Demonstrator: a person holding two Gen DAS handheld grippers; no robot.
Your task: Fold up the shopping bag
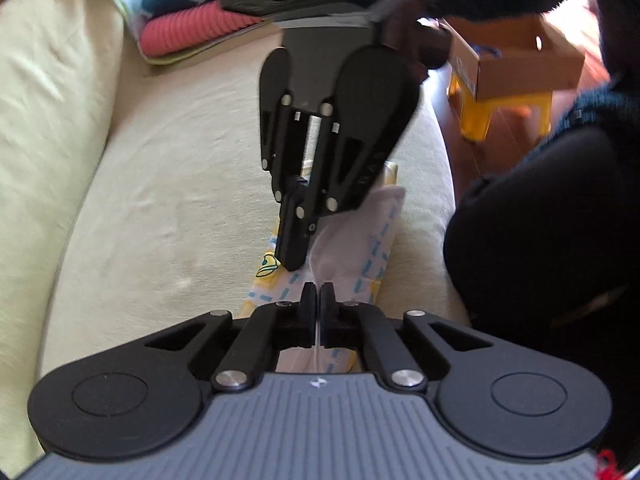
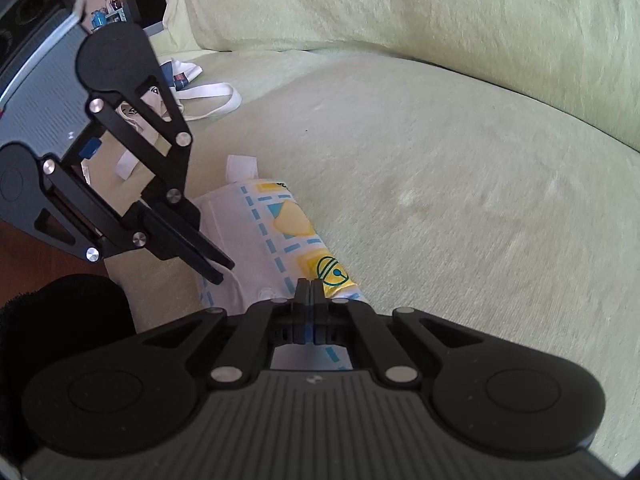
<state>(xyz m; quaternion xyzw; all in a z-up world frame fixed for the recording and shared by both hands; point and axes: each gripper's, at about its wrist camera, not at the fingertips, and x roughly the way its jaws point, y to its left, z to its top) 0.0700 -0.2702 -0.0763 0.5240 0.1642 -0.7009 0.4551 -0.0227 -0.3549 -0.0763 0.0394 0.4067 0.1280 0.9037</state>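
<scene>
While both tongs are clenched, we have the bag [image 1: 348,248] folded into a narrow strip on the sofa [image 1: 160,184], near its front edge. Our left tongs [image 1: 319,292] pinch a thin edge of white cloth between the pads; in the left view the sliver runs straight up through the closed tips. Our right tongs [image 2: 310,286] are shut too, with their tips down on the printed yellow end of the strip. Whether they grip a layer or only press it flat, we cannot tell.

The relation that matters is the strip's long axis. It runs along the seat edge, and our two tongs face each other along it. In the left view, the right tongs [image 1: 294,256] reach in from the far end, so each of us holds one end region, with the middle of the strip between. In the right view, the left tongs [image 2: 218,270] come in from the left and sit over the white part of the bag [image 2: 288,232].

The next fold, we judge, has to travel along that axis, one end carried over toward the other. The left tongs have the free edge, so they look better placed to lead while the right tongs anchor.
</scene>
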